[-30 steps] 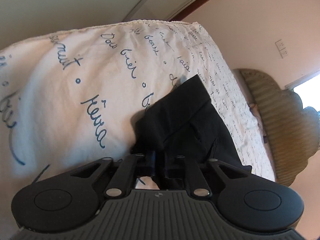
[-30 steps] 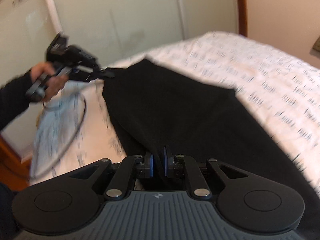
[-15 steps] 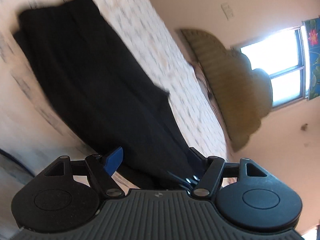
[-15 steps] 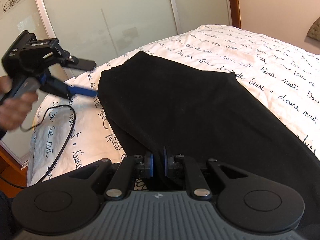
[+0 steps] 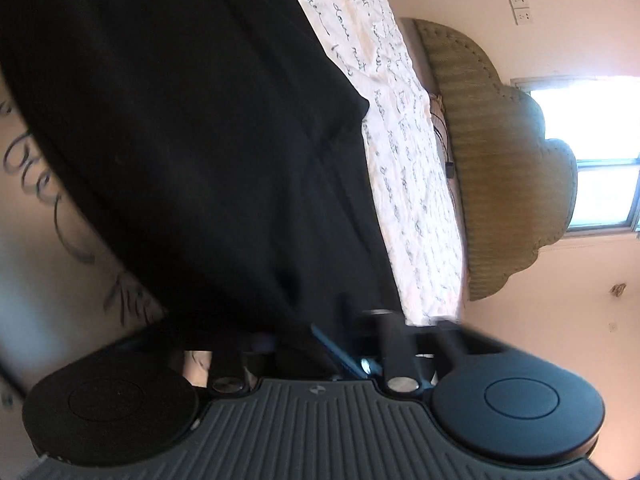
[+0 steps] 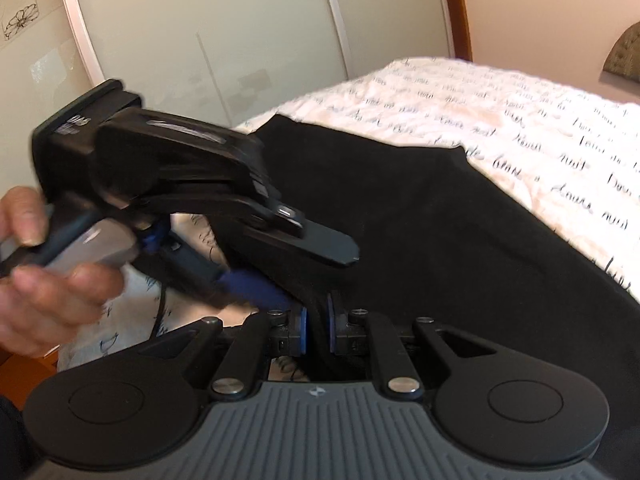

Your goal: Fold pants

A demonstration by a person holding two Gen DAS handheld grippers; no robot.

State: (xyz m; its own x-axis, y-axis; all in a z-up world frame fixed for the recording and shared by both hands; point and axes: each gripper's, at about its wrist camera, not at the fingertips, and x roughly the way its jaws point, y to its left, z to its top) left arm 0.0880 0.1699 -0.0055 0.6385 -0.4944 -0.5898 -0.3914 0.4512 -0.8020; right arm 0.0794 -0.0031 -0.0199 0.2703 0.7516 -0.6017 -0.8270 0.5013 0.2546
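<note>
— Where are our pants (image 6: 420, 216) now?

— Spread black and flat on the bed (image 6: 520, 120), filling mid-frame in both views. Soft, limp cloth; we judge it will sag and crease, so we should pinch hems or waistband corners.

— And our tongs?

— The right tongs (image 6: 316, 330) are clamped on a fold at lower centre; the left tongs (image 5: 300, 344) are closing narrowly on cloth beside them.

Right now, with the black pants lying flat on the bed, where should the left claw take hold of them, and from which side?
Grip the pants at the near edge, beside where the right claw already pinches the cloth. Come in low from the bed's near side, since only that edge bunches up enough to pinch. The left claw is closing there, with cloth between its jaws.
</note>
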